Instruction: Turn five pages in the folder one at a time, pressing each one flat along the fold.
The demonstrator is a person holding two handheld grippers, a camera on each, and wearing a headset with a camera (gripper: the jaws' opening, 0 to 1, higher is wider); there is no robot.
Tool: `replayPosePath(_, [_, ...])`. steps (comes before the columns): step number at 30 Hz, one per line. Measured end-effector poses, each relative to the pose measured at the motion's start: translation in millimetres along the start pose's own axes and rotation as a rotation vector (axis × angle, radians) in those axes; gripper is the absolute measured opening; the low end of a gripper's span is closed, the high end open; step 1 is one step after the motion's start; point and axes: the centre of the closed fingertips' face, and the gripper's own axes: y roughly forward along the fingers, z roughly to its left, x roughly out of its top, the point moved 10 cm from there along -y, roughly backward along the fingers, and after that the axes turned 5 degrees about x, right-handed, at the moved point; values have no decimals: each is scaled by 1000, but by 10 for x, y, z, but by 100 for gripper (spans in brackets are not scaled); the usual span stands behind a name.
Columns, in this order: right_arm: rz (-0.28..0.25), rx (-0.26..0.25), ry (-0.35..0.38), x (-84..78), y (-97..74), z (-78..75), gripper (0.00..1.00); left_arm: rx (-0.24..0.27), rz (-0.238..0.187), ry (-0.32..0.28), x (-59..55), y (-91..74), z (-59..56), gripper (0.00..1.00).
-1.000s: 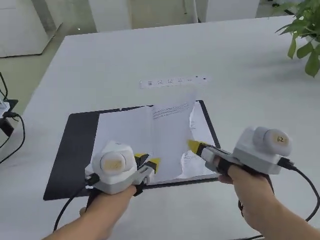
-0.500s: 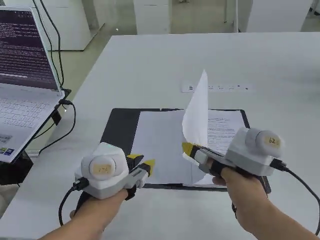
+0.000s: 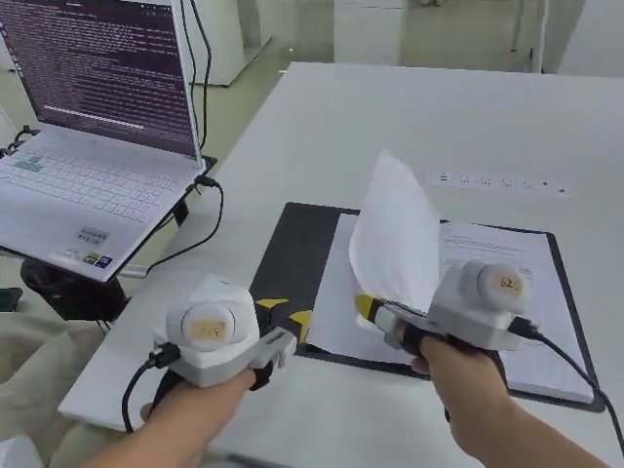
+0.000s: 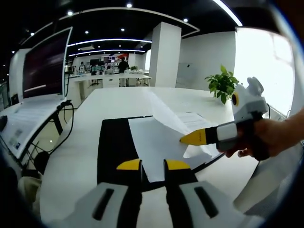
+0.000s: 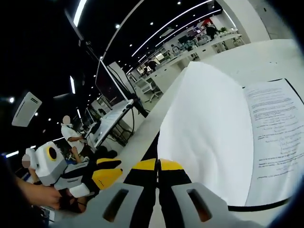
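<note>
Far left, off the edge of the white worktop (image 3: 409, 107): open laptop (image 3: 93, 146), screen lit with lines of text. Black cable (image 3: 200, 229) plugged in at its right side, trailing down.

Left of centre: left gripper (image 3: 288, 314), held low over the near edge of the worktop.
- Jaws parted by a narrow gap, with nothing between them.
- Yellow tips aimed at the near-left corner of the folder (image 3: 292, 249), just above its black cover.
- Contact with the cover: cannot tell.

Centre: folder lying open and flat on the worktop, close to the near edge. Black inner cover bare along the left side. Blank white sheet (image 3: 336, 292) flat on the left half, just beside the bare strip.

Centre, above the fold: lifted page (image 3: 395, 229), white and blank on the visible face.
- Raised clear of the sheets below.
- Bowed and leaning toward the left half.
- Top corner highest; lower edge caught near the bottom of the folder.

Right of centre: right gripper (image 3: 366, 307), jaws pressed together on the lower edge of the lifted page. In the right gripper view, yellow tips closed flush against the paper.

Right: printed page (image 3: 502, 268) lying flat on the right half of the folder, lines of small text visible.

Beyond the folder, further right: power strip (image 3: 497, 181) set in the worktop surface.
</note>
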Motion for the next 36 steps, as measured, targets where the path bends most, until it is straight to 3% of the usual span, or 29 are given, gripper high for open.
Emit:
replayPosePath(8, [122,-35,-20,-257,390,-27,0,15,27,-15,-64,-35,142,15])
replayPosePath(17, [176,-91,-12,-453,599,-145,0,1,66,-10,-156,14,188,15])
replayPosePath(20, [181,-84,-5,-500,610,-149,0,-2,75,-7,-176,29,191,15])
replayPosePath(24, [184,-79,-10,-538,579,-165,2,-7,90,-4,-204,72,193,15])
replayPosePath(26, [160,-25,2,-542,553,-130,7,-11,98,0,-212,109,185,15])
replayPosePath(29, [153,1,-10,-534,468,-118,16,-16,110,8,-217,174,166,15])
replayPosePath(32, [131,20,-12,-487,311,-148,13,-28,117,18,-211,269,122,14])
replayPosePath(36, [77,-8,3,-382,60,-314,8,-64,135,49,-216,434,6,13])
